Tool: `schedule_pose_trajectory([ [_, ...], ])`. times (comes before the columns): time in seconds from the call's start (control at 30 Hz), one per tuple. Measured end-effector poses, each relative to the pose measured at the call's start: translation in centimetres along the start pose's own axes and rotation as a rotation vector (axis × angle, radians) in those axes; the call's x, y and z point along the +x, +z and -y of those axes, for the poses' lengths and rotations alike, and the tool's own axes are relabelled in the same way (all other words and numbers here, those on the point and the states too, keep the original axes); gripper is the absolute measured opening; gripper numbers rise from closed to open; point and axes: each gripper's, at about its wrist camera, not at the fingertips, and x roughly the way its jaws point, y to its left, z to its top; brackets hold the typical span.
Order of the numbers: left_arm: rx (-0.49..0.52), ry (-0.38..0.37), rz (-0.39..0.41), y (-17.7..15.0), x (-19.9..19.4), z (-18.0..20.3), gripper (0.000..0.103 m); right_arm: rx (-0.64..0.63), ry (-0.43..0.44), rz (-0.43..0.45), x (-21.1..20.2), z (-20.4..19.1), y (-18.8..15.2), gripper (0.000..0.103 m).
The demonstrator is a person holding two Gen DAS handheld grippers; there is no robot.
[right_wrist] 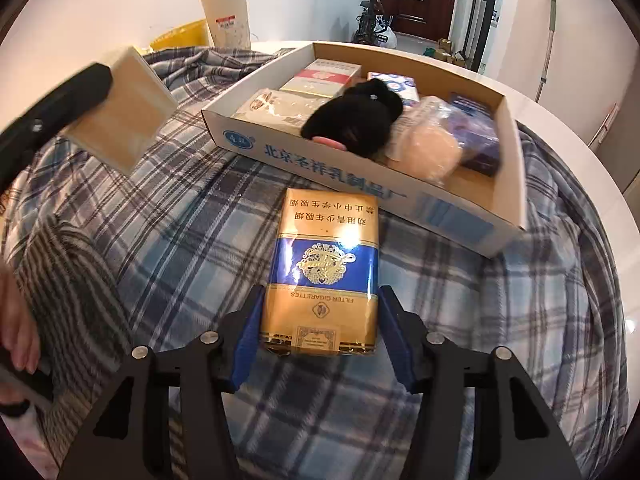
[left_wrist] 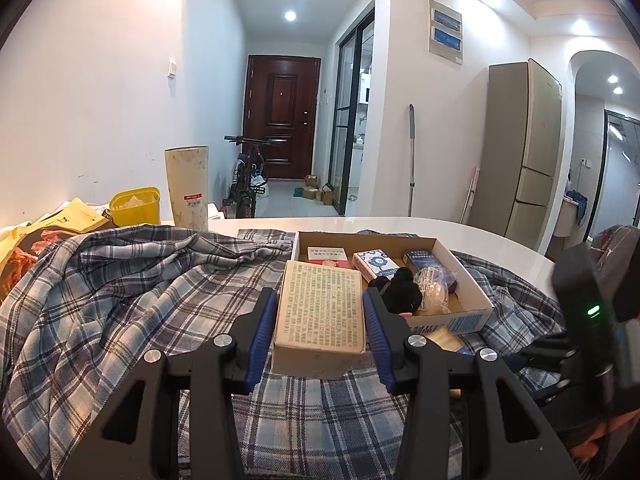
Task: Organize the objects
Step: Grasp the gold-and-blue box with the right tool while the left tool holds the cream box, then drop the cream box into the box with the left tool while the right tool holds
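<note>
My left gripper point(left_wrist: 319, 294) is shut on a beige box with printed text point(left_wrist: 320, 312), held a little above the plaid cloth point(left_wrist: 140, 288) just in front of the cardboard tray point(left_wrist: 460, 322). The same box point(right_wrist: 120, 120) shows at the upper left in the right wrist view. A gold and blue cigarette pack point(right_wrist: 320, 276) lies flat on the cloth in front of the tray point(right_wrist: 360, 176). My right gripper point(right_wrist: 321, 292) is shut on its near half, blue pads against both long sides. The tray holds a black fuzzy thing point(right_wrist: 356, 120), a bagged peach item point(right_wrist: 428, 148) and several small boxes.
A tall cream cylinder point(left_wrist: 188, 188), a yellow tub point(left_wrist: 134, 206) and yellow packets point(left_wrist: 60, 220) stand at the table's far left. The white round table's edge point(left_wrist: 500, 240) curves behind the tray. A person's hand point(right_wrist: 16, 332) and striped sleeve point(right_wrist: 72, 280) are at the left.
</note>
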Motion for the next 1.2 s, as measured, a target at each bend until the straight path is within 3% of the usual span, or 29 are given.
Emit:
schedule_pose_trajectory([
  [0.2,-0.003,0.005,-0.005,0.0,0.2,-0.2,0.046,0.005,-0.003,0.095,-4.2,1.2,-0.2,0.054],
  [0.3,0.020,0.030,0.014,0.0,-0.1,0.1,0.046,0.020,0.012,0.148,-6.3,2.3,1.0,0.054],
  [0.43,0.060,0.035,-0.007,0.9,0.2,1.0,0.046,0.047,-0.033,0.232,-8.6,3.6,3.0,0.054],
  [0.6,0.023,-0.036,0.003,4.3,-0.4,1.4,0.046,0.075,-0.059,0.325,-10.2,4.8,6.4,0.054],
  [0.8,0.053,-0.057,0.070,10.8,-0.1,3.0,0.046,0.131,-0.074,0.417,-11.5,6.5,10.6,0.054],
  [0.9,0.097,-0.016,0.095,13.0,2.0,3.8,0.046,0.164,-0.085,0.437,-11.0,7.6,12.7,0.054],
  [1.0,0.172,0.040,0.035,13.9,6.2,4.9,0.046,0.202,-0.100,0.430,-9.4,8.7,14.0,0.054],
  [1.2,0.083,-0.011,-0.150,12.2,14.9,3.3,0.046,0.253,-0.063,0.320,-4.2,10.7,14.5,0.054],
])
